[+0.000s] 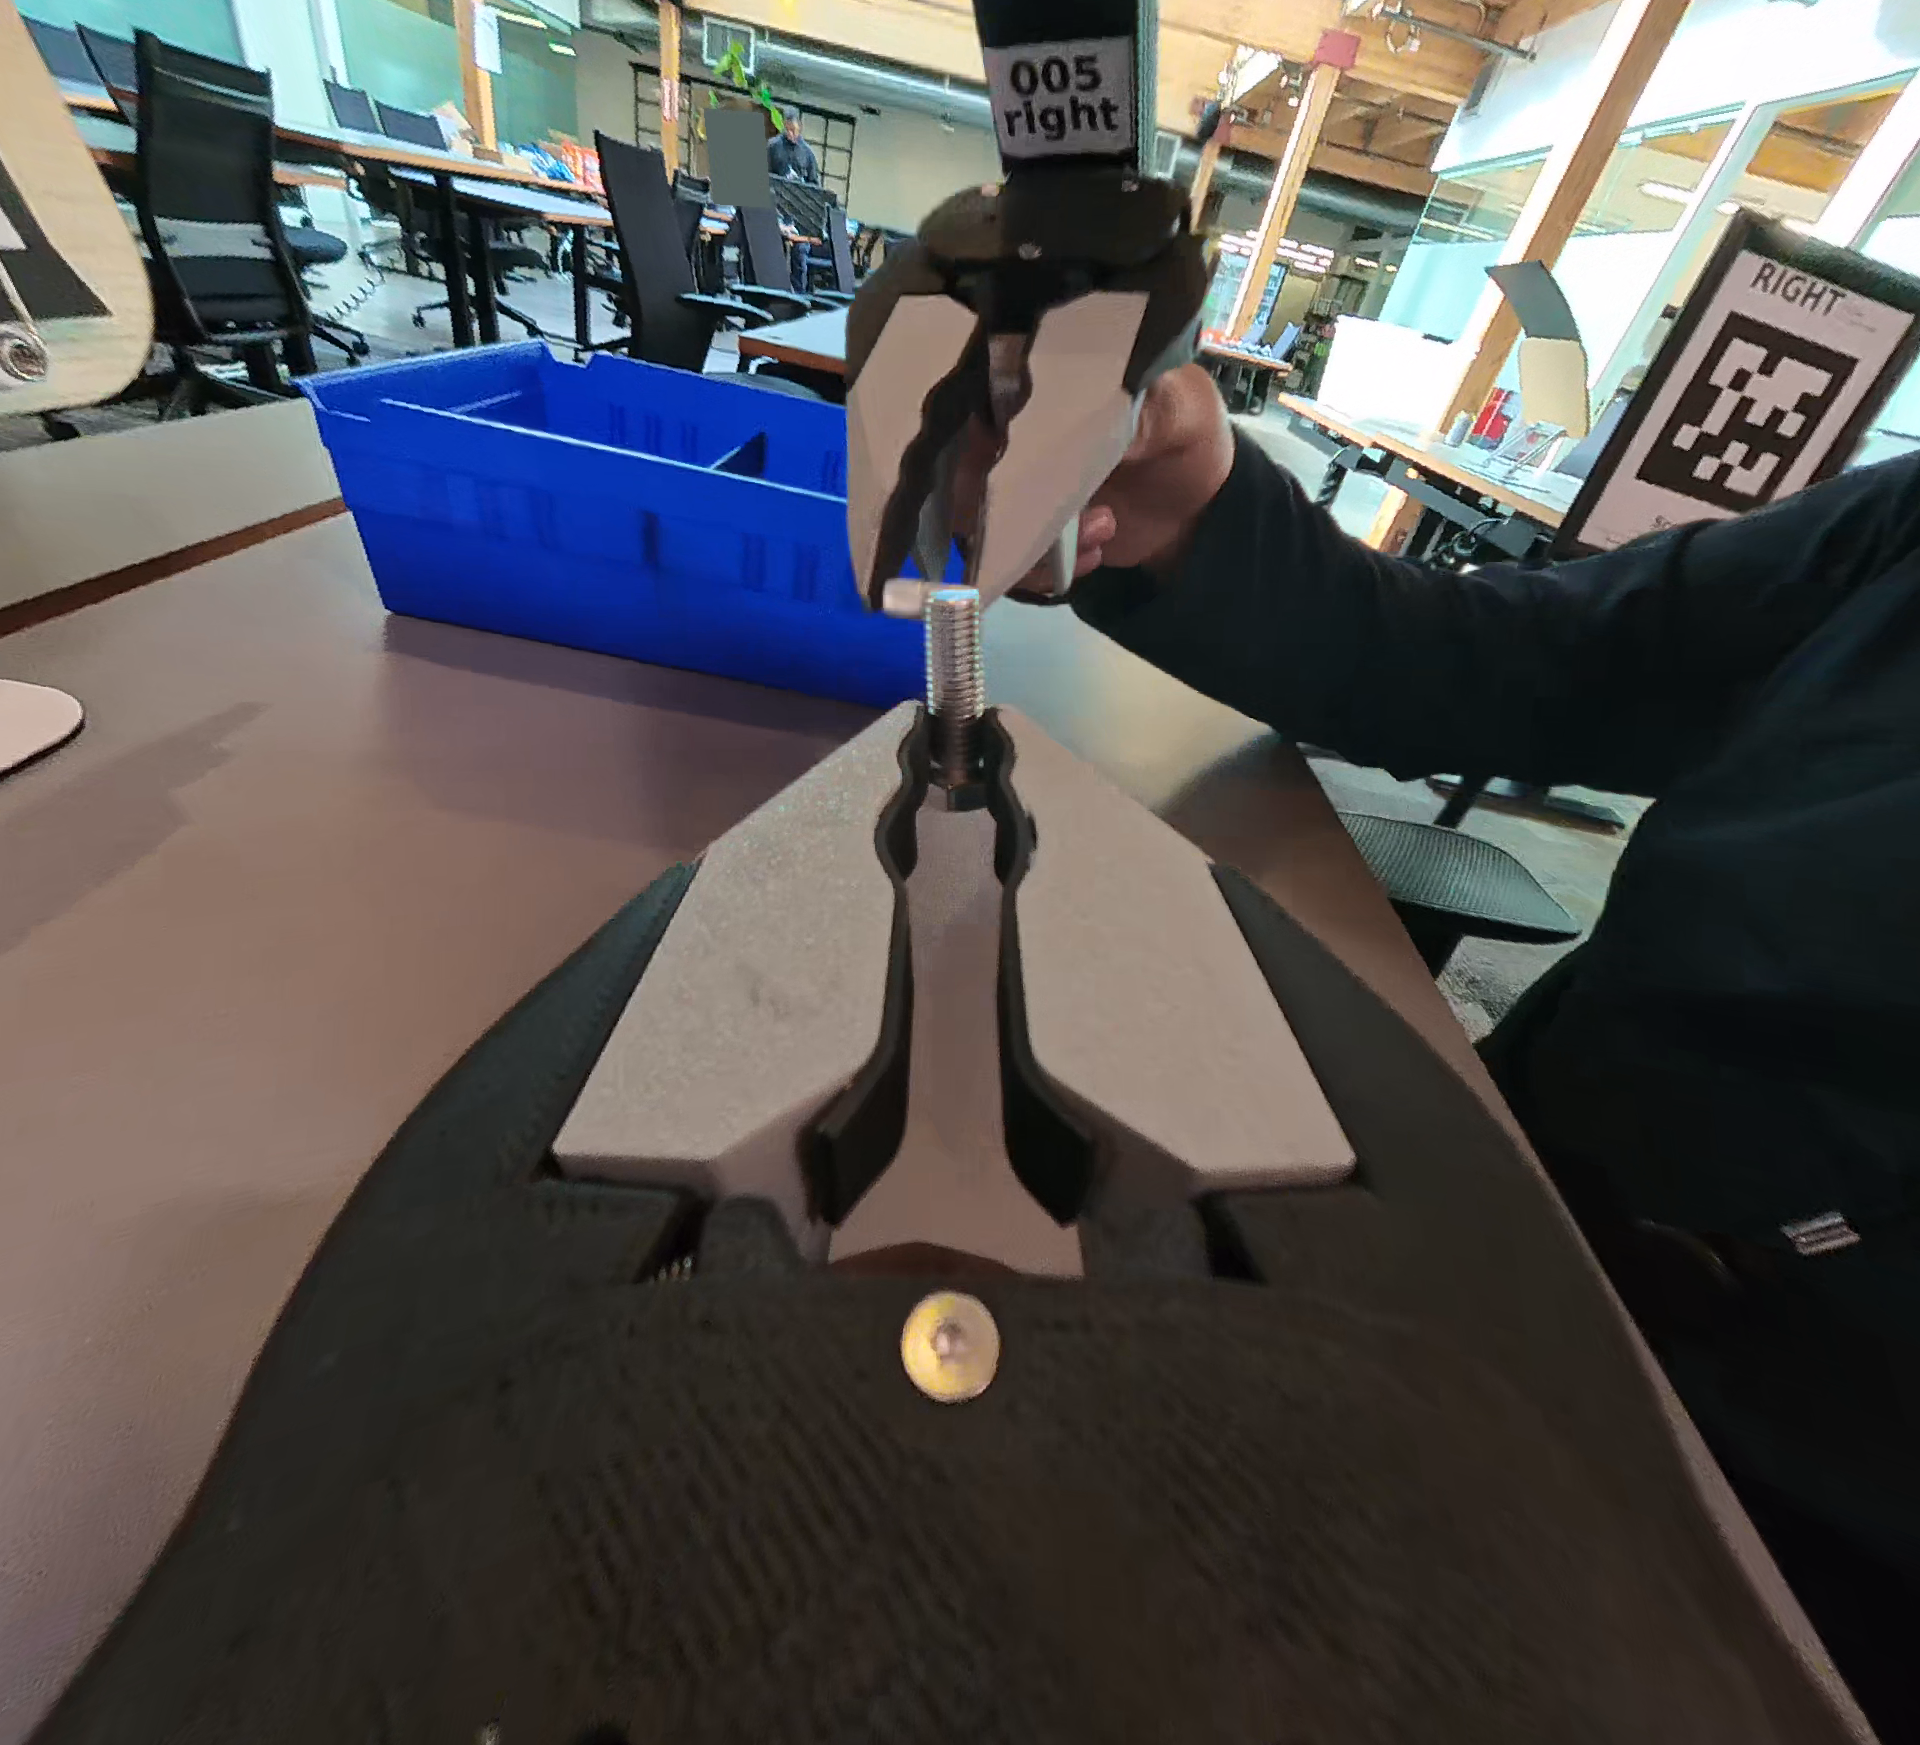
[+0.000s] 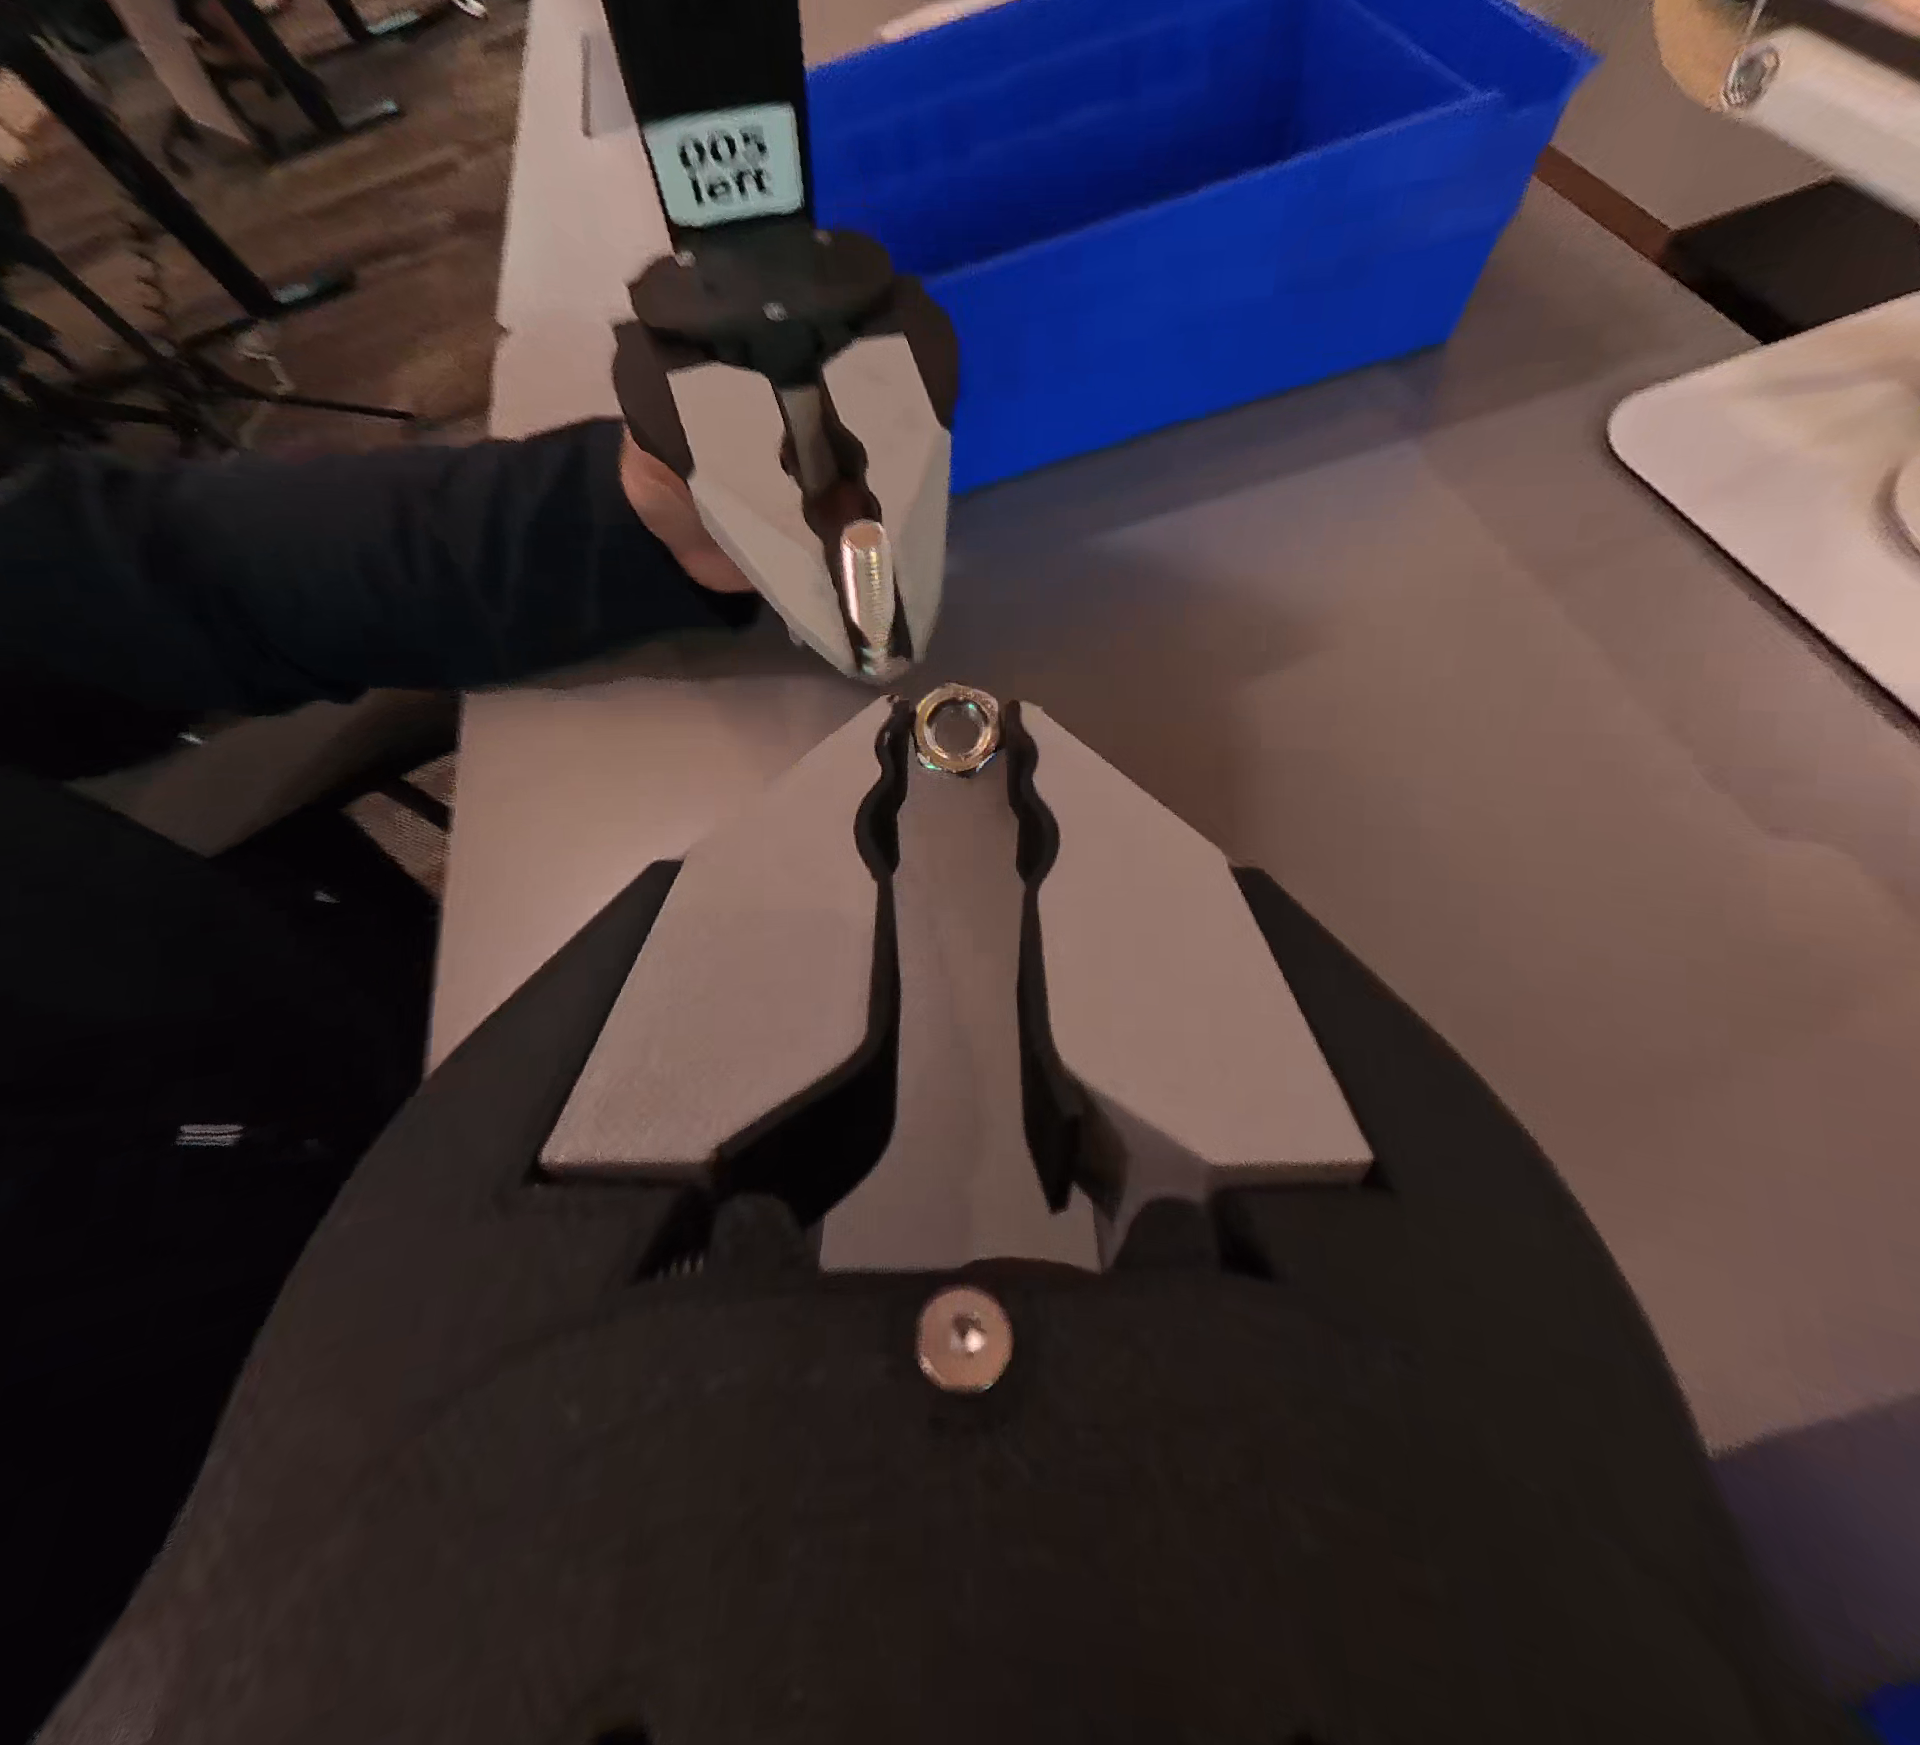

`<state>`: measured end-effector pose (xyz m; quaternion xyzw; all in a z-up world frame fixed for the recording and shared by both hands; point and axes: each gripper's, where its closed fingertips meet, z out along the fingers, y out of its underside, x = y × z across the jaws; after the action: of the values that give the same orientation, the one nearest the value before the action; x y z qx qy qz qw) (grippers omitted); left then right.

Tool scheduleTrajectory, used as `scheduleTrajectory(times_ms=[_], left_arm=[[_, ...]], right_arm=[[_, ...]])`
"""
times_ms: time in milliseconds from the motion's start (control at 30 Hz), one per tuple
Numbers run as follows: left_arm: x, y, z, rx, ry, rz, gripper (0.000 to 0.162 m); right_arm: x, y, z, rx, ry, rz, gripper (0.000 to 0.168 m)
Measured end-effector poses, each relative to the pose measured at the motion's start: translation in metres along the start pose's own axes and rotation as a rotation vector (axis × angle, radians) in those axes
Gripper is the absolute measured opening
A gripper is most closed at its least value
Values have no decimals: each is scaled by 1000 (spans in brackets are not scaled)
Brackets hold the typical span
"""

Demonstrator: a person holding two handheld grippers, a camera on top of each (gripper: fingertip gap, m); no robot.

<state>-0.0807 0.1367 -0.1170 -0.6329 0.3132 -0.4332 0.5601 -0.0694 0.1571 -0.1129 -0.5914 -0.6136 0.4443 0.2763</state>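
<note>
My left gripper (image 1: 951, 760) pinches a threaded bolt (image 1: 952, 656) by its head, shaft upright. My right gripper (image 2: 954, 734) clamps a hex nut (image 2: 954, 732) just above its tip. A blue bin (image 1: 623, 511) sits behind on the table (image 1: 312, 864).

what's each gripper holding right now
left gripper: closed on the bolt, thread up.
right gripper: closed on the nut, near the bolt's tip.
</note>
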Motion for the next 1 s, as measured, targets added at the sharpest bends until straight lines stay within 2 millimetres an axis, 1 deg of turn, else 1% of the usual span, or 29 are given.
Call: scheduleTrajectory(times_ms=[100, 200, 267, 500, 833, 1000], left_arm=[[-1, -1, 0, -3, -18, 19, 6], [-2, 1, 2, -25, -40, 40, 6], [-1, 0, 3, -22, -43, 52, 7], [1, -12, -2, 15, -68, 77, 6], [4, -15, -1, 25, -71, 104, 6], [5, -12, 1, 4, -72, 111, 6]], right_arm=[[-6, -22, 0, -19, -54, 18, 15], [-14, -35, 4, -65, -102, 28, 15], [-17, -40, 8, -103, -106, 29, 15], [-22, -41, 14, -209, -81, 13, 15], [-28, -44, 17, -256, -70, -5, 15], [-28, -40, 17, -358, -36, -58, 15]])
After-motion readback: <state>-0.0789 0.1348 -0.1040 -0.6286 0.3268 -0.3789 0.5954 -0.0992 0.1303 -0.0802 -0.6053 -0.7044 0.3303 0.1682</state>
